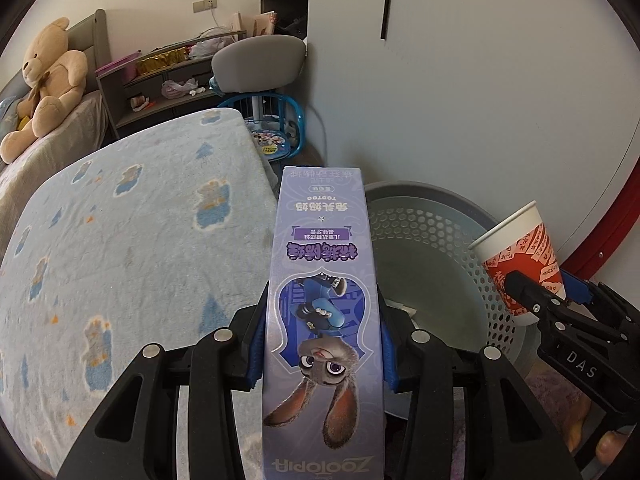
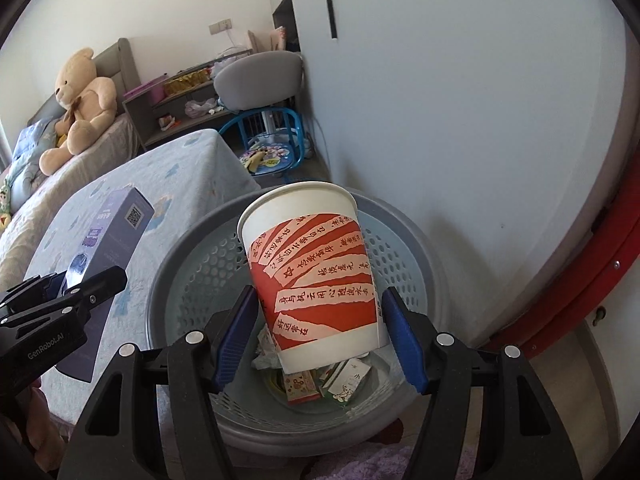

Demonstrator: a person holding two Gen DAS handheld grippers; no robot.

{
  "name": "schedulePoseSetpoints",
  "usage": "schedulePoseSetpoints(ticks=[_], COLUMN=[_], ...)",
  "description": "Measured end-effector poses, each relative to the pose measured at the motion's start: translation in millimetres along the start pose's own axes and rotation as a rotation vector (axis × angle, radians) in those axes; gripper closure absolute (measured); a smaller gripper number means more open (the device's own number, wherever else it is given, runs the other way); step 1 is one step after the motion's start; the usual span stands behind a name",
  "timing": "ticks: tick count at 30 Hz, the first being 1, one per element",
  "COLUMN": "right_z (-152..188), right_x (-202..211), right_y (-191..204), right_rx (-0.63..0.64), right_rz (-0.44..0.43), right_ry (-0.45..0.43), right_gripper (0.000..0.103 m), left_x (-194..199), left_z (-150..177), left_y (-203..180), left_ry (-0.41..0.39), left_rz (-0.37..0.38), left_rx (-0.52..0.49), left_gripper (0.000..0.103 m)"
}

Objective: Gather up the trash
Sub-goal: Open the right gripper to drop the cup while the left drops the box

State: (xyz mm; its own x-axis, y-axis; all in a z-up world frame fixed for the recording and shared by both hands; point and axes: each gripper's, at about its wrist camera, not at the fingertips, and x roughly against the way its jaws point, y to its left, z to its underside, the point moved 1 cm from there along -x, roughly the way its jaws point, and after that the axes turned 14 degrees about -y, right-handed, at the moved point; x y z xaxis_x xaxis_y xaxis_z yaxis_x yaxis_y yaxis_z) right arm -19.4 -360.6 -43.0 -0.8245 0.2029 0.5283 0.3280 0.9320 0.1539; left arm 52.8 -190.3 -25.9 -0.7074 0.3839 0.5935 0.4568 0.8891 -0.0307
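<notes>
We hold a purple carton [image 1: 324, 312] in our left gripper [image 1: 322, 344], its blue pads pressed to both long sides, the jaws closed to the carton's width. "ZOOTOPIA" reads upside down at its near end, beneath an inverted grey rabbit in police blue; "TOOTOO" and Chinese characters run toward the far end, and the right wrist view shows a QR code on its top flap. Our right gripper [image 2: 318, 320] clamps a paper cup [image 2: 316, 280], white with torn red-and-pink bands of Chinese script, jaws spread about the cup's lower half. The cup tilts over the bin [image 2: 192, 248], a round grey basket with perforated plastic walls, standing between the bed [image 1: 132, 240] and the wall. Inside it lie crumpled paper and small printed boxes [image 2: 324, 384], their lettering too small to read and partly hidden by the cup. "DAS" shows on the right gripper's body, "GenRobot.AI" on the left's. The carton hangs beside the bin's rim, over the edge of the fleecy blue bedspread. A plush bear [image 1: 44, 84] sits at the headboard.
</notes>
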Motion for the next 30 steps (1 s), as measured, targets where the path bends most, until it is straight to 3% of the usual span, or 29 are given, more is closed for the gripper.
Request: schedulePoseSetpoints(ticks=[14,17,18,21,30], right_z=[7,7,7,6,7], right_x=[-11,-9,-8,-7,-7], right_y=[-27,-31,-32,-35,-37], right_rx=[-0.043,-0.039,-0.044,-0.062,-0.067], right_rz=[-0.004,-0.003,-0.004,-0.014,-0.022], right_ry=[0.005,-0.002,-0.009,-0.020,-0.014], right_gripper=[0.040,0.036,0.029,0.022,0.018], left_x=[-23,-22,-21,-20,-20], left_z=[-4,-5,-6,-7,-6], left_y=[-41,-42,-42,-43,-43], left_ry=[0.028,0.022,0.015,0.012,0.017], left_rz=[0.037,0.024,0.017,0.003,-0.014], left_rx=[-0.030,-0.029,-0.030,-0.031,-0.024], left_gripper=[0.060,0.044,0.042,0.039,0.035])
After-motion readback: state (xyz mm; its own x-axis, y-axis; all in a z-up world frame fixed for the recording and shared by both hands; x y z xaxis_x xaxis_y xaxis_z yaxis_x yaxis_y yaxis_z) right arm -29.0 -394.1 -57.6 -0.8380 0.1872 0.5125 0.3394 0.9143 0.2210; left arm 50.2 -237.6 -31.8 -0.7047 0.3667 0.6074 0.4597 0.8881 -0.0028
